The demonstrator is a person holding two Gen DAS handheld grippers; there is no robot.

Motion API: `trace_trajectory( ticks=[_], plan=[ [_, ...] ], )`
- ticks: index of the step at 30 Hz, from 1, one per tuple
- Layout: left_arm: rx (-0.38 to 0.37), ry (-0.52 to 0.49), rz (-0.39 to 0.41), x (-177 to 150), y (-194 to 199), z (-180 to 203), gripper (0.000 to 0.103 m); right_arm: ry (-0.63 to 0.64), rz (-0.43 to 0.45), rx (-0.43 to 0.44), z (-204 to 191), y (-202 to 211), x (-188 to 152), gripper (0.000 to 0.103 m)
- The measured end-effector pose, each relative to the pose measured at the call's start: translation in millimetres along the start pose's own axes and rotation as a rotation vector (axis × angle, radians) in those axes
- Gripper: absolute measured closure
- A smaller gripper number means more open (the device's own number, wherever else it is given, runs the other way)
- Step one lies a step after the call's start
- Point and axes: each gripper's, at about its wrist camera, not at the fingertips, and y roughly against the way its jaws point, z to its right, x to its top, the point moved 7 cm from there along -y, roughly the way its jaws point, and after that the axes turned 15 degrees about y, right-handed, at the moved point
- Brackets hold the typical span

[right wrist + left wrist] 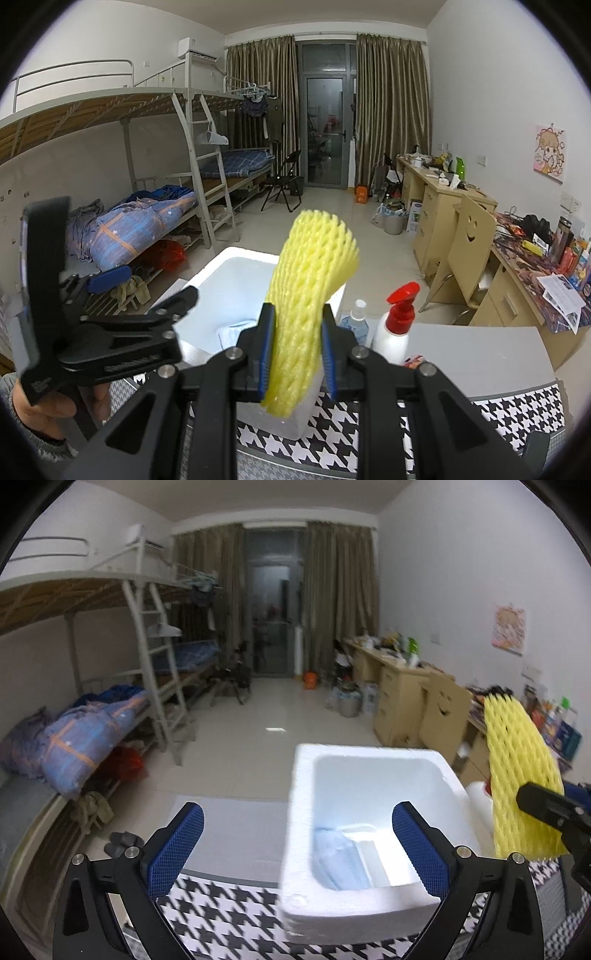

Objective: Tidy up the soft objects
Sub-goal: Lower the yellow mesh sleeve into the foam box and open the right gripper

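Observation:
A white foam box (pixel 369 901) stands on the houndstooth tablecloth (pixel 221 915); it also shows in the right wrist view (pixel 221 273). A light blue soft item (pixel 338 860) lies inside it. My right gripper (pixel 297 332) is shut on a yellow foam net sleeve (pixel 310 280) and holds it upright above the box's near right side. The sleeve also shows in the left wrist view (pixel 517 768). My left gripper (pixel 297 838) is open and empty, its fingers astride the box's left wall. It also shows in the right wrist view (pixel 147 291).
A white spray bottle with a red nozzle (pixel 397 325) and a small clear bottle (pixel 356 319) stand right of the box. Bunk beds (pixel 147 206) line the left wall. Desks (pixel 443 206) and a wooden chair (pixel 469 243) line the right.

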Motion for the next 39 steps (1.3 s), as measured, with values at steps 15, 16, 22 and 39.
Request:
trace_trajectory(
  ticks=[15,16,22,39],
  plan=[
    [0.069,-0.001,0.055,5.2,15.5,-23.7,0.001,0.034,-0.018,0.015,-13.8,-20.6,12.8,0.076],
    [0.069,0.000,0.054,3.4,16.7,-24.4,0.001,0.035,-0.021,0.016,-14.2,-23.1,13.2,0.076],
    [0.067,-0.013,0.039,-3.8,17.0,-26.5,0.001,0.035,-0.042,0.030,-16.7,-34.6,13.3,0.076],
    [0.086,0.026,0.038,-4.8,28.1,-52.9,0.001,0.045,-0.105,0.034,-23.3,-65.7,10.5,0.051]
  ],
)
